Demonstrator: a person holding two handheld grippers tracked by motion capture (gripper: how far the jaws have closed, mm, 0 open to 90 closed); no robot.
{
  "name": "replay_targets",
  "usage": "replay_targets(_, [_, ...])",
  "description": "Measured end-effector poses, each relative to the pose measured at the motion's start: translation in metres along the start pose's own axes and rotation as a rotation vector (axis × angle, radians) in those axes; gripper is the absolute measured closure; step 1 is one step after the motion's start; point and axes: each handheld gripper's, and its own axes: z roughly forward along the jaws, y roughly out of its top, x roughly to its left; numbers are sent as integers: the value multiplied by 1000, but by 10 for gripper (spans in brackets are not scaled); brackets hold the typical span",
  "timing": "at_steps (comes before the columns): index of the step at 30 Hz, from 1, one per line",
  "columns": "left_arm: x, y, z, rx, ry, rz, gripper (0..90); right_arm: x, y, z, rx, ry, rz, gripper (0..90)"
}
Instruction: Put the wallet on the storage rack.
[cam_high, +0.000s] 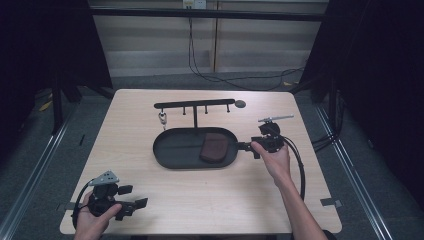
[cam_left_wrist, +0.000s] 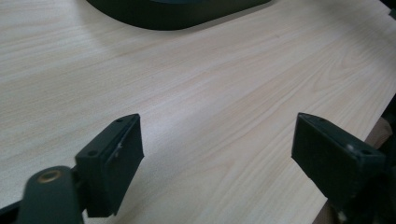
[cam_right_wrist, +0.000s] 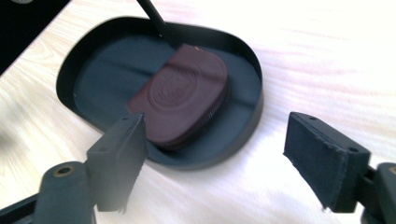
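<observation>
**High view: oval tray with pouch, two hand-held grippers at rest and near**

High view, landmark item: black oval tray (cam_high: 175, 150), shallow, raised rim, lying at the middle of the tabletop (cam_high: 150, 200).

Contents of tray: one dark brown zip pouch (cam_high: 214, 147), flat on the tray floor in its right-hand part, one end close against the rim. The right gripper view shows the pouch (cam_right_wrist: 180, 100) with a round embossed mark on its face and a zip along its curved edge. Remainder of the tray floor is bare.

Standing from the tray: a thin black post carrying a horizontal hook bar (cam_high: 194, 105) above the tray's far edge. A small metal key-like item (cam_high: 162, 119) hangs from the bar's left part.

Right hand-held gripper (cam_high: 248, 146): just beside the tray's right end, jaws pointing at it. Jaws stand wide apart with nothing between them; the pouch lies beyond them, apart from both pads.

Left hand-held gripper (cam_high: 136, 205): well apart from the tray, toward the tabletop's near left corner. Jaws spread wide over bare wood, holding nothing; the tray's rim (cam_left_wrist: 177, 18) lies far ahead of them.
</observation>
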Motion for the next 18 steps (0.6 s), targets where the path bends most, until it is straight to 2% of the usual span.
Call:
replay_targets(3, [1,2,1,6,-2,-4,163,1,-8,-8,-25,-5,-5,248])
replay_targets(6, [2,1,2,12,-2,-7,163,1,-15,-15,-25,-18,-15,238])
replay_targets(10, [3,1,0,14,1,-6,163,-2,-28,-23,-38,-24,-5,232])
replay_targets(16, [3,1,1,14,21,-13,168,-2,-49,-36,-50,-36,-11,222])
replay_targets(18, [3,1,1,16,25,-10,173,-2,-57,-42,-52,-39,-11,191])
